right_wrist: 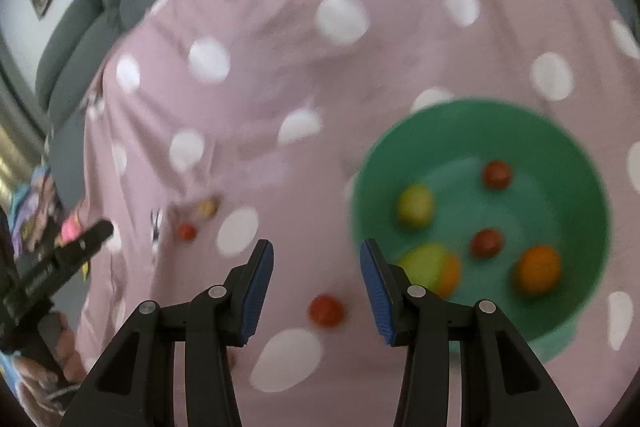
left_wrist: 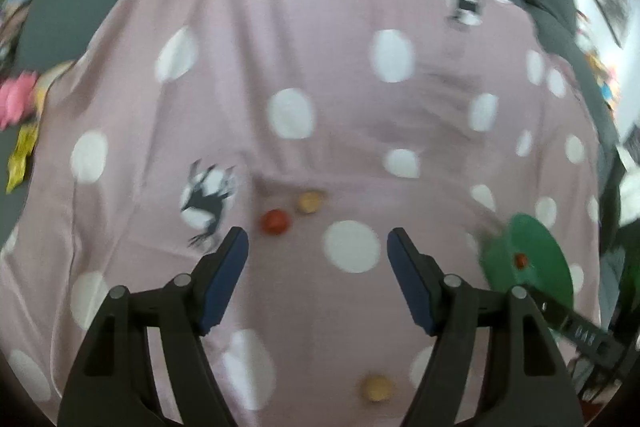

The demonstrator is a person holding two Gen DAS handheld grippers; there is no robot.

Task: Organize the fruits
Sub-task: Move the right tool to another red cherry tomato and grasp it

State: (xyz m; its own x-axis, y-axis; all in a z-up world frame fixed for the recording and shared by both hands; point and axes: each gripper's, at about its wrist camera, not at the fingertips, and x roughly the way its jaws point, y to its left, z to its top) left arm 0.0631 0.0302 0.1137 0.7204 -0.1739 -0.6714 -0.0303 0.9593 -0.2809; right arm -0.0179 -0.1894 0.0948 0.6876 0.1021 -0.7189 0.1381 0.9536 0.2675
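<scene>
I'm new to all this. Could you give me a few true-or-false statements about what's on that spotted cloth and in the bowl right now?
1. The bowl is green. True.
2. The bowl is empty. False: several fruits lie in it, among them an orange fruit.
3. Both tools are open and hold nothing. True: left tool, right tool.
4. All fruit is already in the bowl. False: a red fruit still lies on the cloth.
5. The cloth is plain blue. False: it is pink with white dots.
</scene>
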